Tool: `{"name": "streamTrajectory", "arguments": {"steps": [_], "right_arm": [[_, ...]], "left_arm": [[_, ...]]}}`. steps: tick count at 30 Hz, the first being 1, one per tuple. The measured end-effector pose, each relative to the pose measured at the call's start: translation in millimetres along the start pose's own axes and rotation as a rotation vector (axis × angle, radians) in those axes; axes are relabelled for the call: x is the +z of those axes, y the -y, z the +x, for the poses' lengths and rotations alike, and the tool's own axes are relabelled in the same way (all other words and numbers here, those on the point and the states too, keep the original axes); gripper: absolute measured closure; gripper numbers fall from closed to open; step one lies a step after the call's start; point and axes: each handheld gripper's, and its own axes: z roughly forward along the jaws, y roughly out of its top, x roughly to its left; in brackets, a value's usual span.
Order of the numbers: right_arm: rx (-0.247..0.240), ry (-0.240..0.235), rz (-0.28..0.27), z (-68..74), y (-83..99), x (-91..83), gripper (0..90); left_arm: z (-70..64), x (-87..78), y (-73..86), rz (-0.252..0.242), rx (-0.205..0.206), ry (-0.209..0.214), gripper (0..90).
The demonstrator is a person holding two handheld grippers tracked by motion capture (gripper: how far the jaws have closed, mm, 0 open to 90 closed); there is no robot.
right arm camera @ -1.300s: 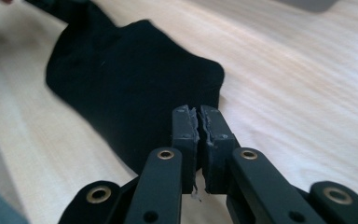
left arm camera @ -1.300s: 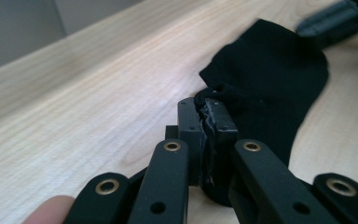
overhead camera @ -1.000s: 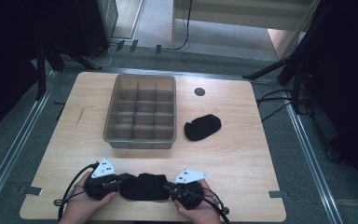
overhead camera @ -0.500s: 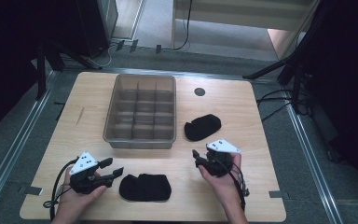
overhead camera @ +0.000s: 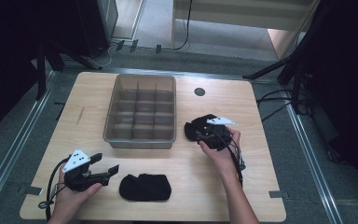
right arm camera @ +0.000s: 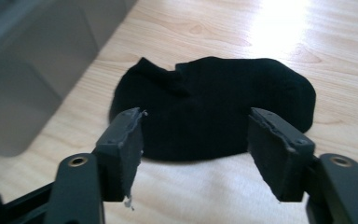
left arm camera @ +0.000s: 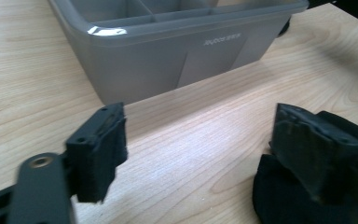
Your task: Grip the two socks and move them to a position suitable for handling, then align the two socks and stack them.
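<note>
A black sock (overhead camera: 145,187) lies flat near the table's front edge. My left gripper (overhead camera: 106,164) stands open just left of it, and in the left gripper view (left arm camera: 205,149) that sock (left arm camera: 272,200) lies partly behind the right-hand jaw. A second black sock (overhead camera: 196,125) rests to the right of the grey divided bin (overhead camera: 140,140). My right gripper (overhead camera: 200,134) hovers open at this sock's near edge. In the right gripper view (right arm camera: 196,149) the sock (right arm camera: 214,102) lies just beyond the two jaws, with nothing between them.
The bin's compartments look empty, and its wall (left arm camera: 168,60) is close ahead of the left gripper and at the left (right arm camera: 23,79) of the right gripper view. A dark round disc (overhead camera: 199,92) sits on the wooden table (overhead camera: 214,186) behind the right sock.
Both grippers let go of the front sock and drew apart. The left moved left and stayed beside it. The right travelled back and right to the second sock.
</note>
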Motion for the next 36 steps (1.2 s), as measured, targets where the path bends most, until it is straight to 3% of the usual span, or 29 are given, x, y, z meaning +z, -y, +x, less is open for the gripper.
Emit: {"name": "streamTrajectory", "arguments": {"steps": [8, 14, 20, 23, 27, 29, 32, 34, 36], "right_arm": [[0.014, 0.004, 0.07, -7.1, -17.9, 24.6, 24.8], [0.013, 0.02, 0.107, -10.7, -27.2, 39.4, 25.6], [0.016, 0.032, 0.148, -11.2, -24.1, 48.9, 29.5], [0.018, 0.023, 0.193, -12.0, -17.7, 54.4, 42.8], [-0.006, -0.006, 0.146, -9.6, -11.8, 51.8, 59.8], [-0.02, -0.014, 0.126, -6.3, -8.8, 49.9, 74.9], [-0.046, -0.022, 0.115, -4.8, -6.2, 47.2, 82.8], [-0.005, -0.038, 0.105, -6.3, -3.4, 41.8, 85.3], [0.005, -0.041, 0.096, -6.9, -2.1, 39.0, 85.7]], "left_arm": [[3.2, -3.0, -0.5, -0.018, -0.019, -0.026, 9.6], [5.5, -3.3, -1.0, -0.013, -0.019, -0.023, 9.5], [5.5, -2.3, -0.7, -0.005, -0.017, -0.013, 9.5], [5.1, -1.6, -0.3, 0.0, -0.011, -0.01, 9.5], [4.4, -0.8, -0.2, 0.002, -0.013, -0.011, 9.5], [4.0, 0.0, -0.5, 0.004, -0.011, -0.012, 9.5], [3.5, 0.2, -0.7, 0.003, -0.011, -0.011, 9.6], [2.4, 0.2, -0.2, 0.006, -0.005, -0.012, 9.5], [2.1, 0.4, 0.0, 0.005, -0.006, -0.013, 9.6]]}}
